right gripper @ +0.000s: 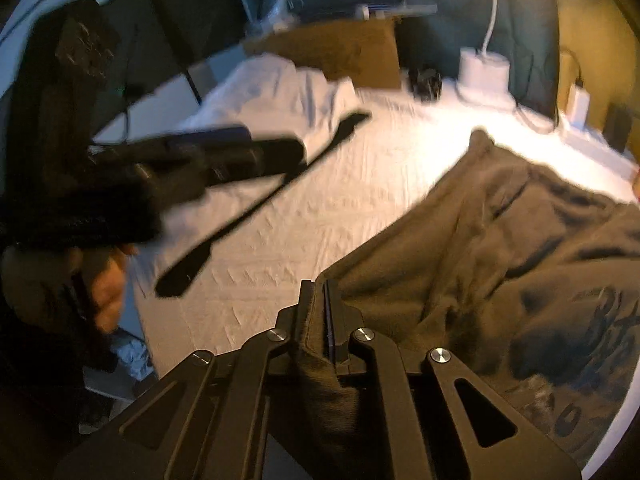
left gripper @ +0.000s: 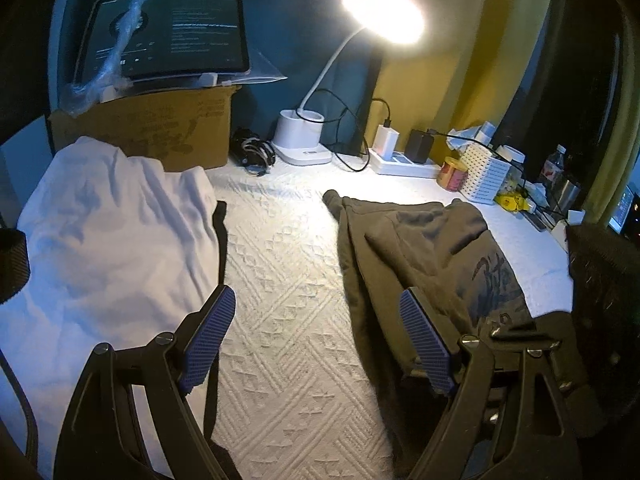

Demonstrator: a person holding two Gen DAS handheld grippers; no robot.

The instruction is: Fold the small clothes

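Two black grippers work over one white textured bedspread (left gripper: pixel 288 280): the right gripper (right gripper: pixel 320 320) is clamped on the near edge of one olive-brown printed garment (right gripper: pixel 500 240), the left gripper (left gripper: pixel 316 332) gapes, holding nothing. One white garment (left gripper: pixel 112 232) lies toward the left edge, beside one cardboard box (left gripper: pixel 160 128).

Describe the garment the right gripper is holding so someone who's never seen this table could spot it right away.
Start at the lit desk lamp at the back of the white textured table cover. In front of it, toward the right, lies a crumpled olive-brown garment, pinched at its edge by the right gripper. Unlike the plain white garment on the left, it carries a dark printed graphic.
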